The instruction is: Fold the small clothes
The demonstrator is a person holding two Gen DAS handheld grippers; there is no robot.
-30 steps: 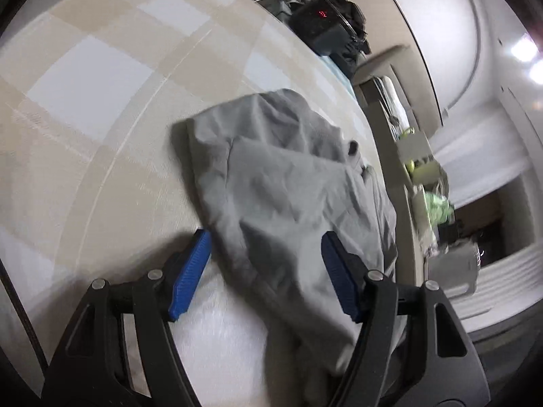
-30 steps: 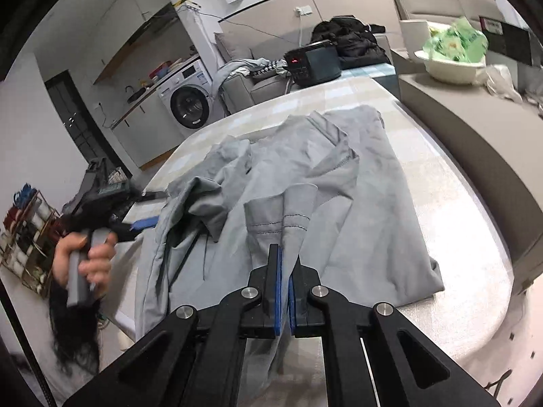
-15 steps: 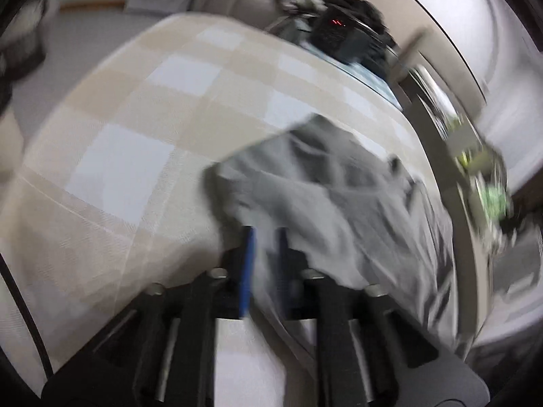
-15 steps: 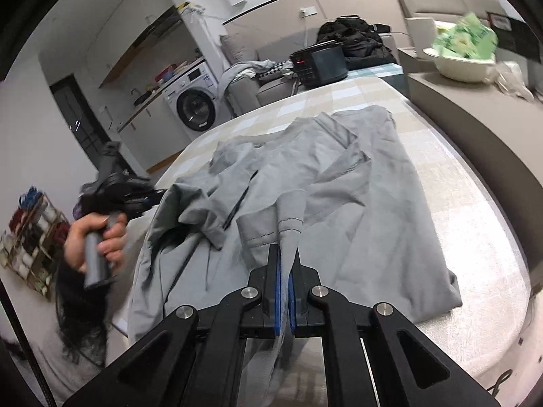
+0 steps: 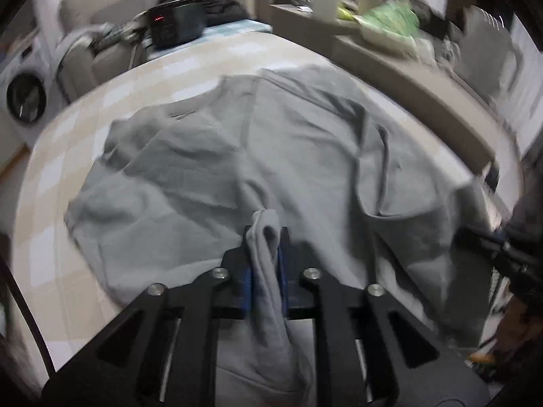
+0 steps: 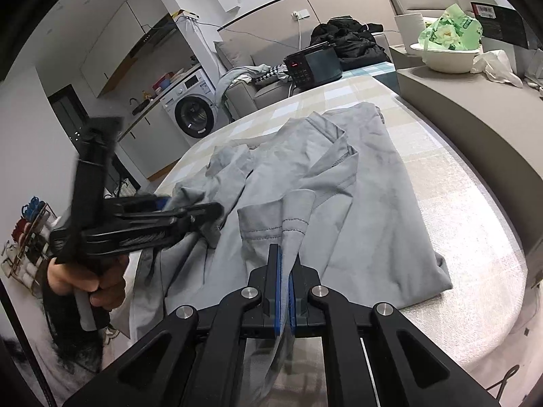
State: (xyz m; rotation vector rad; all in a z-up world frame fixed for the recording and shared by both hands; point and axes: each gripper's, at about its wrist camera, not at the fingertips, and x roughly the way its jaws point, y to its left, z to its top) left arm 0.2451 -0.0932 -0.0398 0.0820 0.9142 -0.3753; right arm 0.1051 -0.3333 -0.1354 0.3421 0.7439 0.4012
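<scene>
A grey garment (image 5: 271, 142) lies spread and rumpled on the checked table (image 5: 203, 57); it also shows in the right wrist view (image 6: 356, 186). My left gripper (image 5: 265, 254) is shut on a bunched fold of its near edge. It shows in the right wrist view (image 6: 203, 213) at the garment's left side, held by a hand (image 6: 85, 281). My right gripper (image 6: 284, 271) is shut on a hemmed fold of the garment, lifted slightly above the table (image 6: 458, 230).
A black box with a red display (image 6: 312, 64) stands at the table's far end. A grey counter (image 6: 475, 108) with a white bowl (image 6: 444, 57) runs along the right. A washing machine (image 6: 193, 108) and sofa stand beyond.
My left gripper closed on the garment's edge and swung round to face along the table. My right gripper stayed shut on its fold and shifted slightly.
</scene>
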